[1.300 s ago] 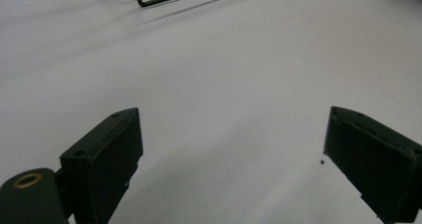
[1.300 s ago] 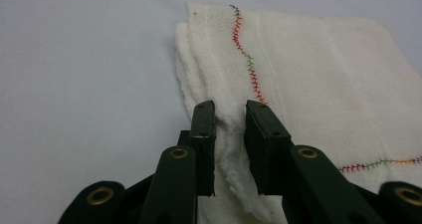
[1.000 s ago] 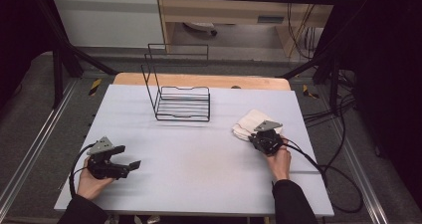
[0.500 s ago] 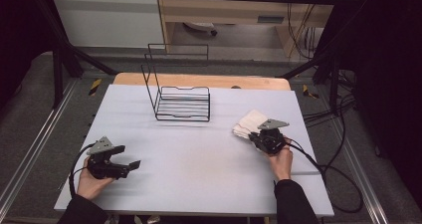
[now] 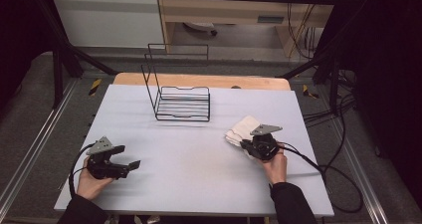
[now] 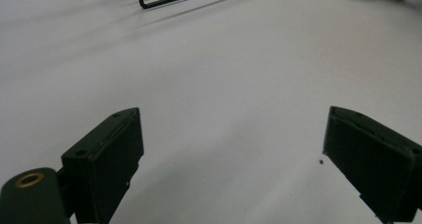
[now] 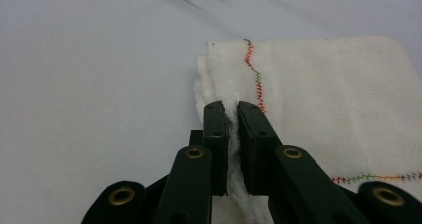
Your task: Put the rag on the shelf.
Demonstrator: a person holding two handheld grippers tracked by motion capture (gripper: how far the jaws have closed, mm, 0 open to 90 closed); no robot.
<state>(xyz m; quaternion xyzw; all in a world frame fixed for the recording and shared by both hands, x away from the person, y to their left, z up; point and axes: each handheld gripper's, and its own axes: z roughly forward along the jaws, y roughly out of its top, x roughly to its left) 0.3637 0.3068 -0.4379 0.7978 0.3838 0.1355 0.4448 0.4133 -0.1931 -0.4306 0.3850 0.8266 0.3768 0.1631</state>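
- Two jaws of the right gripper (image 7: 229,129) pinch a raised fold of the white cloth (image 7: 318,99), most of which lies flat ahead and beside them.
- Only a thin ridge is caught, so a quick lift could let it slip free.
- Left gripper (image 6: 229,154) rests wide and empty, with the wire rack (image 5: 181,102) far ahead, too distant to steady the cloth if it drags.

right gripper (image 5: 247,145) drawn a little nearer the person, pinched edge of white cloth (image 5: 240,131) lifted with it
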